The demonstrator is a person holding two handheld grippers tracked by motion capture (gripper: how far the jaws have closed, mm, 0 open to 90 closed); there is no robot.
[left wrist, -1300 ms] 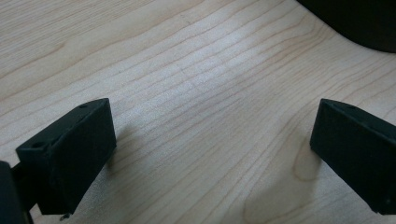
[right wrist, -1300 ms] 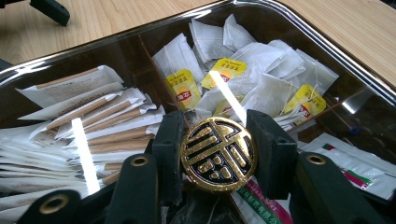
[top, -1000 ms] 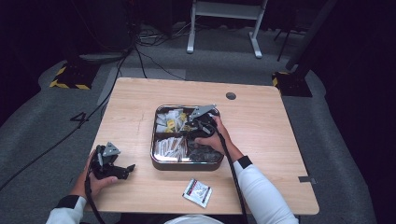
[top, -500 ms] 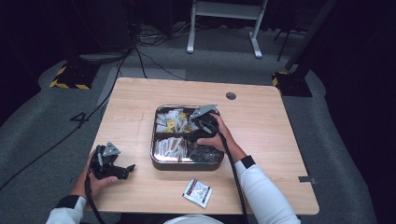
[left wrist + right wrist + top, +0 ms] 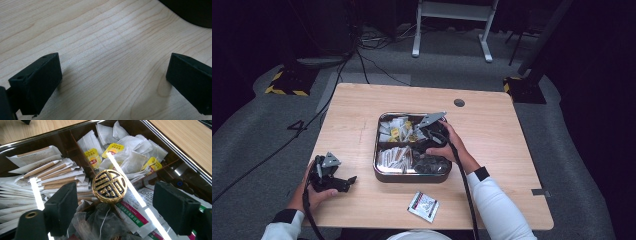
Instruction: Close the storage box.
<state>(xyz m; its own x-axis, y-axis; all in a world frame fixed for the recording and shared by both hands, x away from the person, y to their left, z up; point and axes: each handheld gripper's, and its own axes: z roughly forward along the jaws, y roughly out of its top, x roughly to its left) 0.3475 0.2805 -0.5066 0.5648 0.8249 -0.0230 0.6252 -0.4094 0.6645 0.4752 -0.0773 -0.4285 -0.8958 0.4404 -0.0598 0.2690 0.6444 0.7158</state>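
The divided metal tray sits in the middle of the desk, and the work seems to be filling it with sachets: tea bags with yellow tags in the far left compartment, paper-wrapped sticks in the near left, printed packets to the right, and a round gold knob where the dividers meet. The right gripper hangs over the tray's far right part; its jaws have just been opening and now stand spread, with nothing between them in the right gripper view but the knob and sachets beneath, so I'd say it has just let something go into the tray. One more packet lies on the desk near the front edge, just outside the tray, and looks like the next thing to fetch; that would call for drawing the gripper back over the rim and down flat onto it. The left gripper rests on the desk at the near left, jaws wide apart over bare wood.
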